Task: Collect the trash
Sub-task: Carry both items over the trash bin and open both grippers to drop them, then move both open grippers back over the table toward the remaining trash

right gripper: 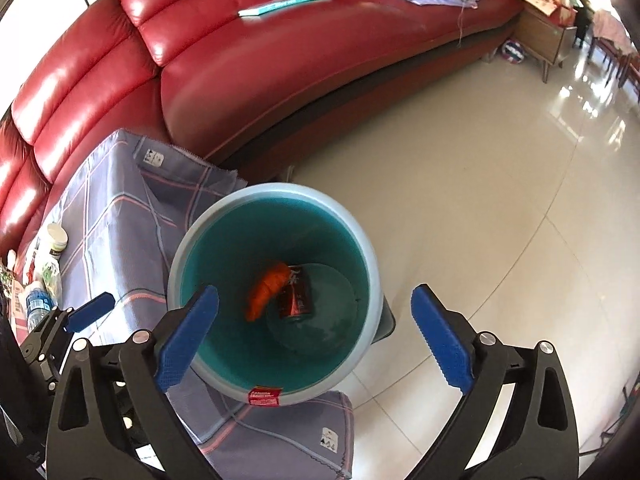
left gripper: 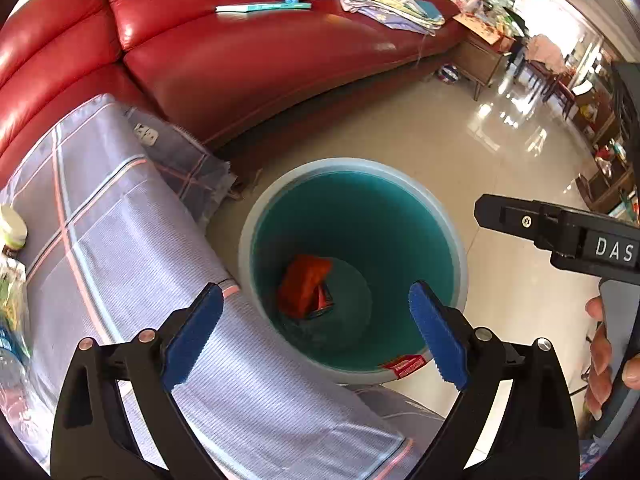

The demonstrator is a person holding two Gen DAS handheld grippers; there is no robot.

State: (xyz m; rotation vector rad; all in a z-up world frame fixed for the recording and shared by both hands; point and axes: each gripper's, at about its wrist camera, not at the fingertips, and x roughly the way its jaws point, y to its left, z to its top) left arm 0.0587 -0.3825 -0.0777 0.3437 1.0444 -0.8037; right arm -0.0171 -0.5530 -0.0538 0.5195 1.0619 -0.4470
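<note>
Both drops look done: left gripper (left gripper: 316,334) and right gripper (right gripper: 314,336) hang over the teal bin (right gripper: 372,276), jaws spread wide with nothing between the pads, and the orange wrapper (left gripper: 304,290) and dark packet (right gripper: 296,294) lie at its bottom. Next step, I'd say, is swinging left to the cloth-covered table (right gripper: 112,208), just beside the bin, for the bottles (right gripper: 38,304) at its left end.

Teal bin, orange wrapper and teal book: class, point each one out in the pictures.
Teal bin (right gripper: 373,256): right wrist view, on its pale rim.
Orange wrapper (left gripper: 302,288): left wrist view, middle of the packet, lying inside the bin.
Teal book (right gripper: 286,2): right wrist view, on its cover, lying on the sofa.
</note>
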